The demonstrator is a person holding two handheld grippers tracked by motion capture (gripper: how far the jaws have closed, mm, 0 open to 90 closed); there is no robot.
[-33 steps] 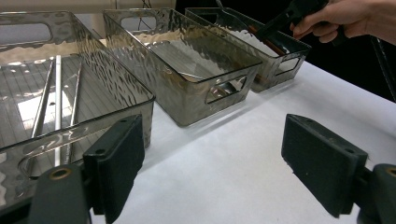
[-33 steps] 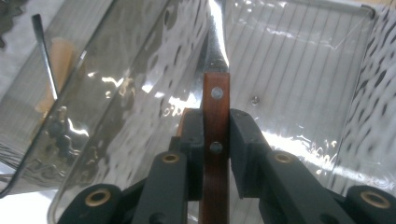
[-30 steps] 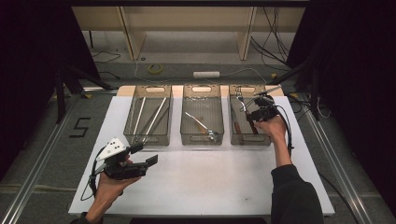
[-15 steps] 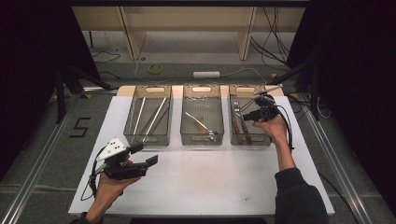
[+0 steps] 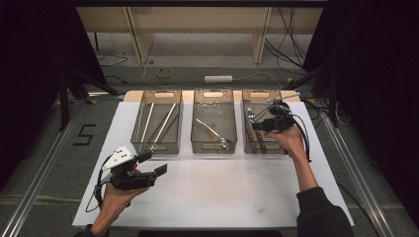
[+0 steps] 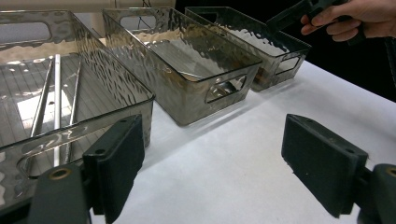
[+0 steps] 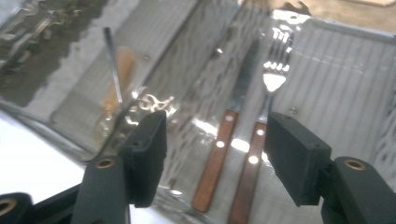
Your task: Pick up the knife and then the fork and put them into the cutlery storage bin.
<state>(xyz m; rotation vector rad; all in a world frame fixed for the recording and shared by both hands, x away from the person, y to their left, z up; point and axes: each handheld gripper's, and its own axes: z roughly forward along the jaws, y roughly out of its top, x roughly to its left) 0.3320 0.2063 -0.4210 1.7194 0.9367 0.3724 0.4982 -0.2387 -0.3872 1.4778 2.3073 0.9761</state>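
Observation:
Three smoky clear bins stand in a row at the back of the white table [image 5: 222,197]. In the right bin [image 5: 281,148] lie a knife [image 7: 223,144] and a fork [image 7: 267,102], both with wooden handles. My right gripper [image 5: 255,124] hovers over this bin, jaws open and empty [image 7: 215,163], with the two handles below the gap. My left gripper [image 5: 154,164] is held low over the table's front left, open with nothing between its pads [image 6: 219,168], and faces the bins.
The left bin [image 5: 138,143] [image 6: 116,88] holds long thin metal rods [image 5: 163,123]. The middle bin [image 5: 197,145] [image 6: 224,70] holds a metal utensil [image 5: 213,132]. Bare white table lies in front of the bins. Cables trail off the table's right edge.
My right gripper has shifted slightly nearer the front over the right bin. The left gripper has not moved.

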